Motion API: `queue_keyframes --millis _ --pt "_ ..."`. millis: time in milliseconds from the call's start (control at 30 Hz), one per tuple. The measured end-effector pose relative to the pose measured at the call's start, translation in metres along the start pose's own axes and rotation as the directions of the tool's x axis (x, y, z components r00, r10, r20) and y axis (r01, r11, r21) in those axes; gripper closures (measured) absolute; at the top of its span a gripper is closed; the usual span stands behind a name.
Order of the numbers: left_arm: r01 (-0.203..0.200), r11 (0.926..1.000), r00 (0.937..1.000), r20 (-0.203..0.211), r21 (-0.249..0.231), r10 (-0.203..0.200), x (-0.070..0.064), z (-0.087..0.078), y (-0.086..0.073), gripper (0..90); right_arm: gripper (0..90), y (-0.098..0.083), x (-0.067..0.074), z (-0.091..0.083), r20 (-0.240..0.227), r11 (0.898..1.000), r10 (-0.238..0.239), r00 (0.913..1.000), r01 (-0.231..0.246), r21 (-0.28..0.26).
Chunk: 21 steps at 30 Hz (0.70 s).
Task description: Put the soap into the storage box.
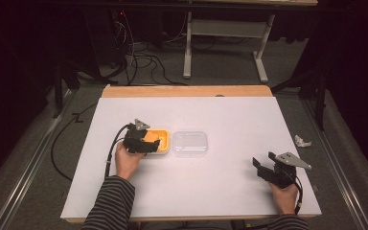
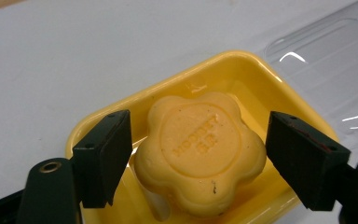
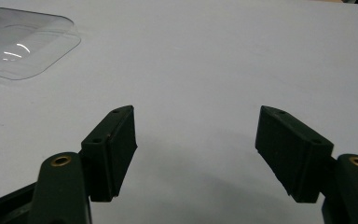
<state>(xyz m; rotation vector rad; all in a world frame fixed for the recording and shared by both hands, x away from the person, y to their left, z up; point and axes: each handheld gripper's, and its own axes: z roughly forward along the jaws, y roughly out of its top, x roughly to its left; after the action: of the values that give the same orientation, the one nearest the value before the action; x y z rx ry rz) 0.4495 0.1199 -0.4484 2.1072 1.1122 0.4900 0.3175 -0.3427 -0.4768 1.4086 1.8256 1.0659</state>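
A: Step? Left gripper point(image 2: 198, 154) at the soap point(image 2: 200, 151), jaws spread either side, not yet clamped. Soap sits in the yellow dish point(image 2: 242, 70) on the counter point(image 1: 230, 115).
B: Next: pinch it squarely, looks slippery. Right gripper point(image 3: 196, 140) idles with jaws apart; clear lid point(image 1: 190, 143) lies empty beside the dish.

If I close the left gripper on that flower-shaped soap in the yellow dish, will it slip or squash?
The soap looks solid, so probably no squashing. Its rounded lobes and smooth sides may slip between the left gripper jaws. The shallow yellow dish looks light and could shift.
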Motion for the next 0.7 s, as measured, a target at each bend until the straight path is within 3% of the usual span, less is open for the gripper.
queue_keyframes --millis 233,700 --pt "0.018 0.999 0.9998 0.006 -0.04 -0.017 0.002 -0.011 0.001 22.9 29.3 0.0 0.0 0.0 0.0 1.0 -0.003 1.0 0.003 -0.001" --pt "0.02 0.9976 0.9997 0.014 -0.066 -0.019 0.002 -0.024 0.002 22.5 29.3 0.0 0.0 0.0 0.001 1.0 -0.006 1.0 0.006 -0.003"
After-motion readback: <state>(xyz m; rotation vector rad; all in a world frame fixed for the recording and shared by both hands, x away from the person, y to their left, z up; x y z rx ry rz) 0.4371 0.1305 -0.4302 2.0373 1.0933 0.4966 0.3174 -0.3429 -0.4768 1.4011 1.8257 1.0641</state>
